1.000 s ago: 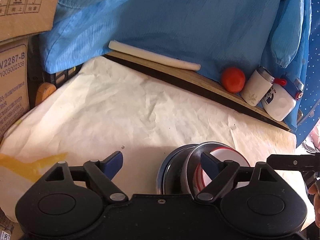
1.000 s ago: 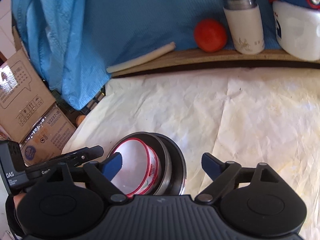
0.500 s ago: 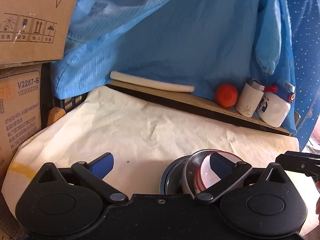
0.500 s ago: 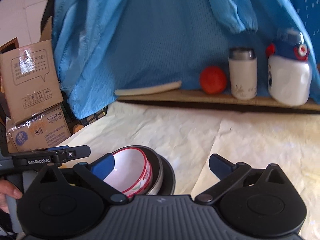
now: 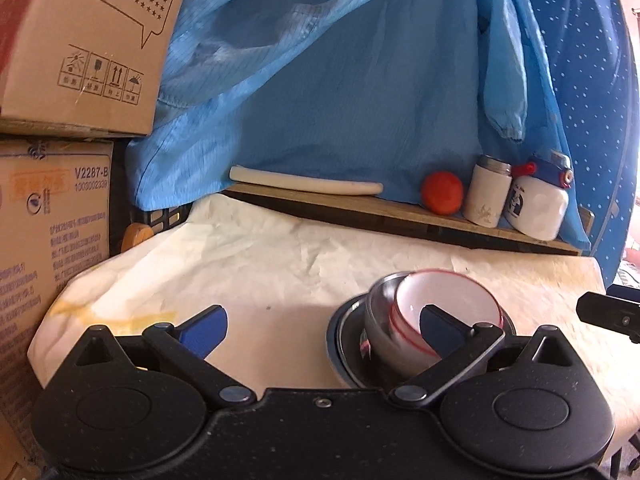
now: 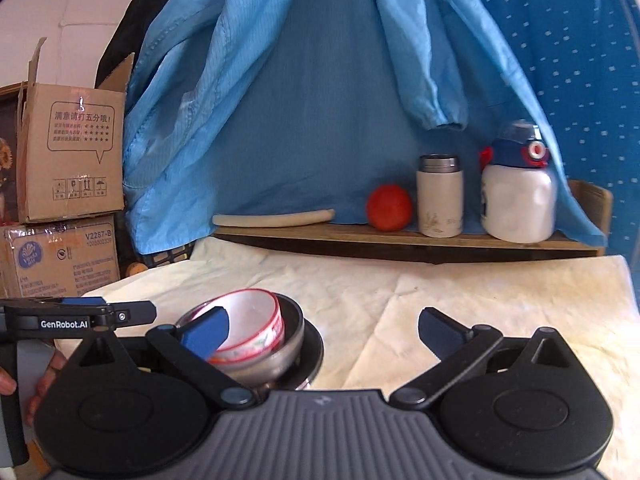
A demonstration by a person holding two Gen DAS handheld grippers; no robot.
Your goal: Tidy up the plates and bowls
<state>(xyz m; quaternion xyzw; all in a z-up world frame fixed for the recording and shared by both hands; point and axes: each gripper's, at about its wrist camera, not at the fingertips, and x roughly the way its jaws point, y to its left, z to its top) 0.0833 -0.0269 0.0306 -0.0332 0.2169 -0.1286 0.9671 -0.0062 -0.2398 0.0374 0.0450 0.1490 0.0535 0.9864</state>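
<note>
Both of my claws have just been spreading and now stand wide apart with nothing gripped: my left claw (image 5: 320, 324) hangs just left of the stack, my right claw (image 6: 320, 326) just right of it. That stack is my landmark: a white red-rimmed bowl (image 6: 248, 320) tilted inside a steel bowl (image 6: 290, 344), on a dark plate (image 5: 348, 354), near the front of the paper-covered surface (image 6: 460, 292). Well behind the stack, a wooden shelf (image 6: 360, 236) carries an orange (image 6: 389, 207) and two white bottles.
</note>
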